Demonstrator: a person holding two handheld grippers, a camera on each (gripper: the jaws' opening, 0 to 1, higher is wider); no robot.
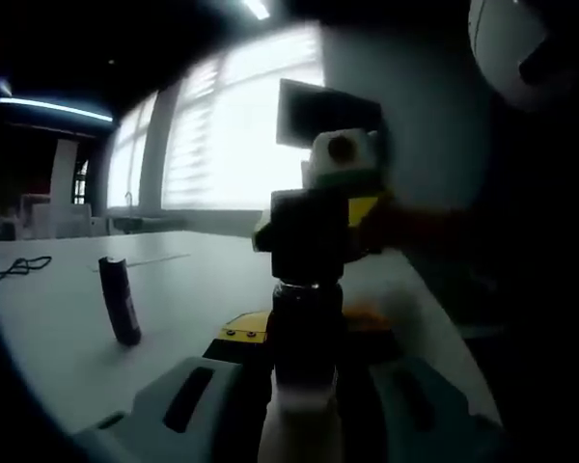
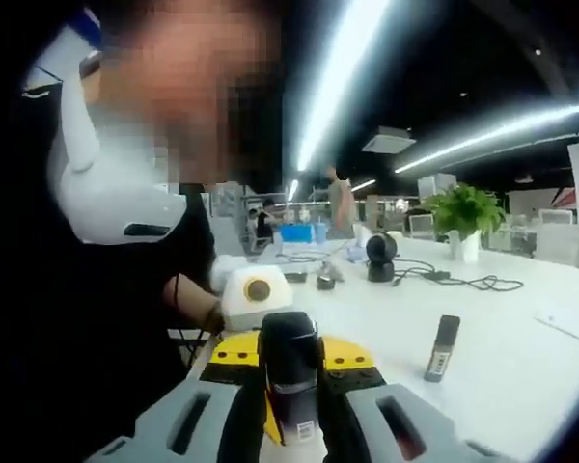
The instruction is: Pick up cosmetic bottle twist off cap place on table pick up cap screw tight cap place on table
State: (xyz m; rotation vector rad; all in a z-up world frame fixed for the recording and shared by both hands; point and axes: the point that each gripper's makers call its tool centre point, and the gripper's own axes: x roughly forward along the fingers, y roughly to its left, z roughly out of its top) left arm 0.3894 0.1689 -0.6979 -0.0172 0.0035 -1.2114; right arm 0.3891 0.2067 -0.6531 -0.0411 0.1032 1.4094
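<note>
The cosmetic bottle [image 1: 307,333] is dark with a paler lower end and is held up above the white table [image 1: 68,338]. In the left gripper view my left gripper [image 1: 304,391] is shut on the bottle's near end. My right gripper [image 1: 309,241], black and yellow, meets it from the far side and closes on the cap end. In the right gripper view the glossy dark bottle [image 2: 290,381] stands between the jaws of my right gripper [image 2: 291,410]. The yellow and black left gripper [image 2: 289,349] sits right behind it.
A slim dark tube [image 1: 121,301] [image 2: 442,347] stands upright on the table, apart from the grippers. A person in black with a white sleeve [image 2: 106,193] is close on the left. Farther off are a black cable [image 2: 463,280], a potted plant [image 2: 463,217] and small dark devices [image 2: 379,256].
</note>
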